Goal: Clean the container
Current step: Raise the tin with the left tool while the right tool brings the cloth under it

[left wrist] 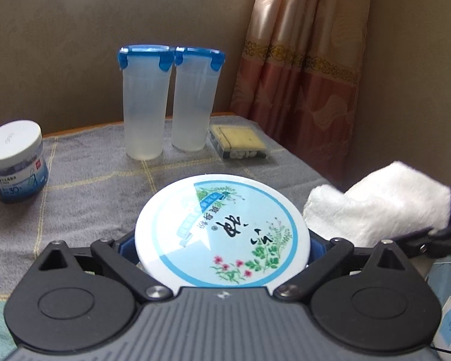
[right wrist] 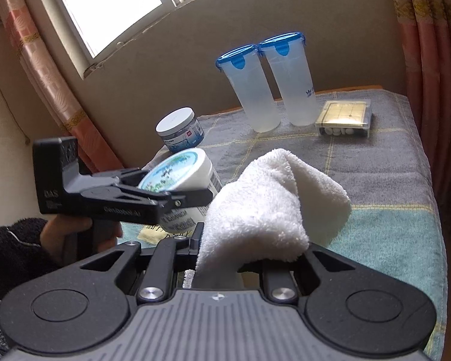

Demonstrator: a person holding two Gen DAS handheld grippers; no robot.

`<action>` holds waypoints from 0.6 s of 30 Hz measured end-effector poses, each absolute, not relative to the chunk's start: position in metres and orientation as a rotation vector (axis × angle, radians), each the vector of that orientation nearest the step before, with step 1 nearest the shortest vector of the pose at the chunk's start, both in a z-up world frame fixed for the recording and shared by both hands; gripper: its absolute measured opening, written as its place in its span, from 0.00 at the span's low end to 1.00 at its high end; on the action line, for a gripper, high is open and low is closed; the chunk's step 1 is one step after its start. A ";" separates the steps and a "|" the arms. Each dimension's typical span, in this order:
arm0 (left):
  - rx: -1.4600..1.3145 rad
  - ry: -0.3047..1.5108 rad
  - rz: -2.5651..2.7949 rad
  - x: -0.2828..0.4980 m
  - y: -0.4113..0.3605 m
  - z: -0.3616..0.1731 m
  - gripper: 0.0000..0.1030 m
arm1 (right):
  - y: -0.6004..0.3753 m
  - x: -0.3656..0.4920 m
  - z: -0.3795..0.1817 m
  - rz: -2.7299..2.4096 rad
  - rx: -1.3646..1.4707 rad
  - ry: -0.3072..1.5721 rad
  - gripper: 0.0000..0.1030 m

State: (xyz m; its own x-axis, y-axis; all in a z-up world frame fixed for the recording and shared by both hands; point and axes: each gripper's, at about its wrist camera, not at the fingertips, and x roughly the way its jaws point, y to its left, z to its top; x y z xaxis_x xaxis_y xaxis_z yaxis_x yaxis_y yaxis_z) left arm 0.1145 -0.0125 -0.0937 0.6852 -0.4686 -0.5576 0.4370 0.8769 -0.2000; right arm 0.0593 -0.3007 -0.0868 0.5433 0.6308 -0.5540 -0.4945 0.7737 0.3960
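Jar: the jar (right wrist: 192, 177), white with a flowered lid (left wrist: 222, 231), is held off the table (right wrist: 375, 186), tilted, lid toward the left wrist camera.
Left gripper: the left gripper (right wrist: 177, 194) has its fingers clamped on the jar's body just under the lid.
Right gripper: the right gripper (right wrist: 252, 258) has its fingers closed on a folded white cloth (right wrist: 273, 204), which stands just beside the jar on its right.
Contact: cloth and jar look to be touching or nearly so; I cannot tell which.
Handling: likely light, stiff plastic with a smooth, slippery wall; a grip on the body below the lid rim seems safest, since the rim stops it sliding out. Whether it is full cannot be told.
Cloth: soft and thick, so it should fold around the jar's curve without scratching the label.
Behind the jar: two tall clear cups (left wrist: 168, 102) with blue lids, well apart from it.
Left of the jar: a small tub (left wrist: 15, 162) with a white cap, near.
Right of the cups: a flat clear box (left wrist: 239, 141) with white pieces inside.
In the way: nothing stands between cloth and jar.
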 end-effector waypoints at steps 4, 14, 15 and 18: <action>-0.059 0.590 -0.552 0.112 -0.004 -0.046 0.95 | -0.284 0.069 -0.084 0.717 0.149 0.718 0.19; -0.010 0.541 -0.653 0.102 -0.011 0.031 0.95 | -0.232 0.087 -0.068 0.874 0.168 0.607 0.20; -0.017 0.546 -0.655 0.103 -0.012 0.032 0.95 | -0.229 0.086 -0.068 0.884 0.180 0.600 0.20; -0.047 0.558 -0.655 0.104 -0.013 0.031 0.95 | -0.224 0.084 -0.069 0.917 0.211 0.602 0.20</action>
State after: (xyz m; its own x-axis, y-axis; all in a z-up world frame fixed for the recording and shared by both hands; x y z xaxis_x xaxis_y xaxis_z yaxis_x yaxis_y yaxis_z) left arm 0.1041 -0.0130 0.0309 0.6521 -0.5891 -0.4772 0.5643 0.7975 -0.2133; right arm 0.0843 -0.2238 -0.0692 0.4584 0.7950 -0.3973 -0.6806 0.6014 0.4183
